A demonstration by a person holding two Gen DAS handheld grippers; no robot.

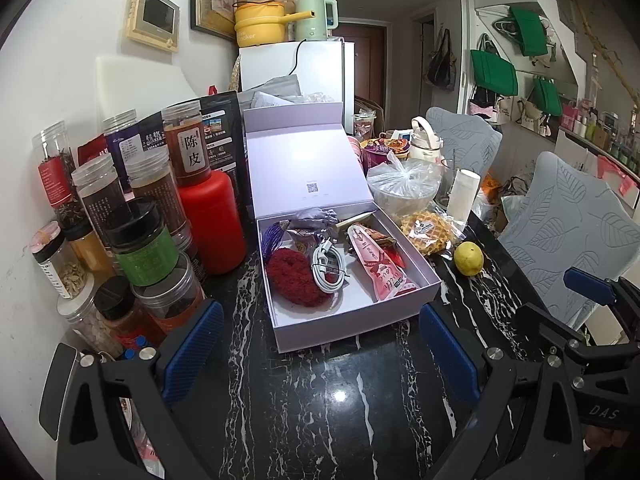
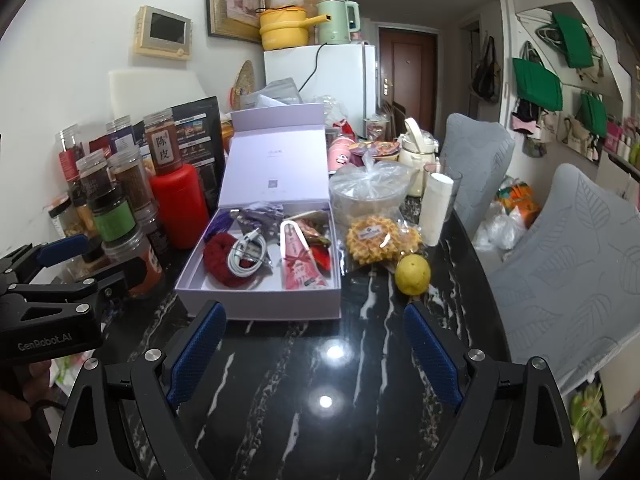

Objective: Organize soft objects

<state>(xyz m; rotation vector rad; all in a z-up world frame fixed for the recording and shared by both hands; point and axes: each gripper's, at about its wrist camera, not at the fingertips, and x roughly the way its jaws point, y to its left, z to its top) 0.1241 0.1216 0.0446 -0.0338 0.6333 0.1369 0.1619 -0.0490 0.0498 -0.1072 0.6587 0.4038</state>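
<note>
Both blue-padded tools, left tool (image 1: 320, 344) and right tool (image 2: 316, 350), are held wide apart and empty above the black marble counter (image 2: 320, 360). Inside the open white cardboard box (image 1: 352, 326), a red fuzzy pad (image 1: 294, 280) is seen left of a coiled white cable (image 1: 328, 266) and a pink pouch (image 1: 380, 272).

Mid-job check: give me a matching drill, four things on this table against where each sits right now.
Things:
1. red fuzzy scrunchie
2. lemon
3. red bottle
4. waffle pack

Places:
a. on the bare marble, right of the box
b. inside the open box, at its left end
c. left of the box, among the jars
d. just behind the lemon, in front of the bagged container

Pairs: 1-b, 2-a, 3-c, 4-d
</note>
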